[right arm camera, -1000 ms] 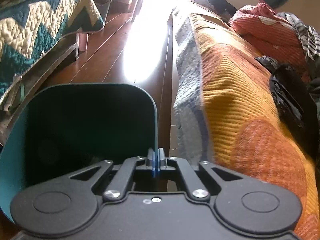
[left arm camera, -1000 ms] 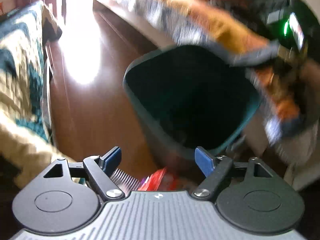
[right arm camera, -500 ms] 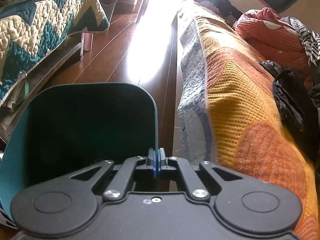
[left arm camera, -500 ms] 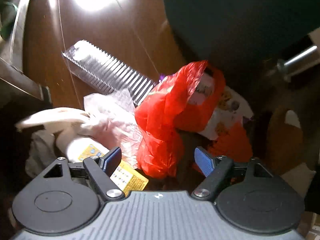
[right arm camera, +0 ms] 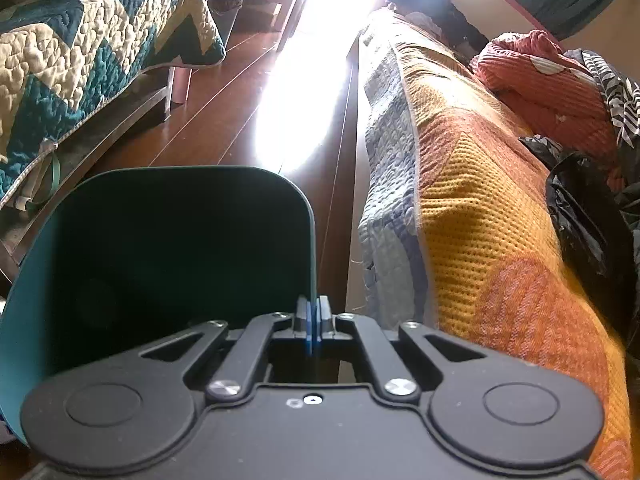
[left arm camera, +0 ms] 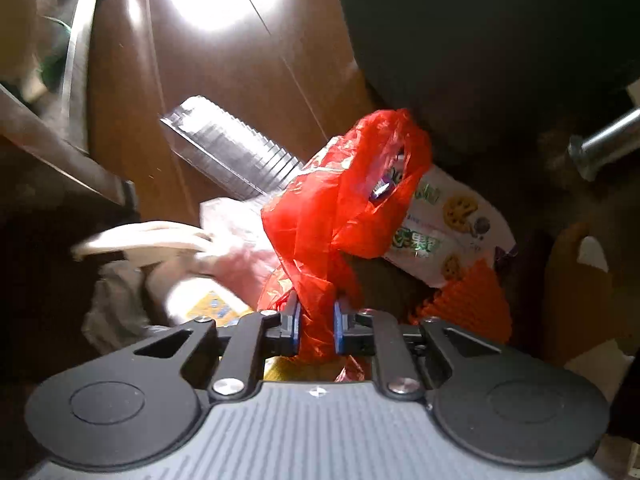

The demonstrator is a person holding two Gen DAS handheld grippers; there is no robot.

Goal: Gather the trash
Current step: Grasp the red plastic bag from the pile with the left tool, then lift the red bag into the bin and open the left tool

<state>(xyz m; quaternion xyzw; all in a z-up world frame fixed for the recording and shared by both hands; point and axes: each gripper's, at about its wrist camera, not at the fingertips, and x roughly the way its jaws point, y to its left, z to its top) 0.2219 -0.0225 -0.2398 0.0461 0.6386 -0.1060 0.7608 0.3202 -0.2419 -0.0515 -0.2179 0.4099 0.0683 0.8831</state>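
Observation:
My left gripper [left arm camera: 315,330] is shut on a crumpled red plastic bag [left arm camera: 344,208] that lies in a trash pile on the wooden floor. Around the bag lie a clear ridged plastic tray [left arm camera: 236,156], a white snack wrapper [left arm camera: 448,224], an orange ridged piece [left arm camera: 472,300] and pale plastic bags [left arm camera: 228,248]. My right gripper [right arm camera: 313,328] is shut on the right rim of a teal trash bin [right arm camera: 160,260], whose dark inside faces the camera. The bin's dark side [left arm camera: 460,40] fills the top right of the left wrist view.
A bed with a teal and cream zigzag quilt [right arm camera: 80,60] stands at the left. A bed with an orange and yellow blanket [right arm camera: 480,200] and piled clothes [right arm camera: 560,88] runs along the right. Wooden floor [right arm camera: 240,100] with bright glare lies between them. A metal leg [left arm camera: 600,144] shows at right.
My left gripper turned from the bin down to the trash pile, then shut on the red bag. My right gripper kept its grip on the bin rim, nearly still.

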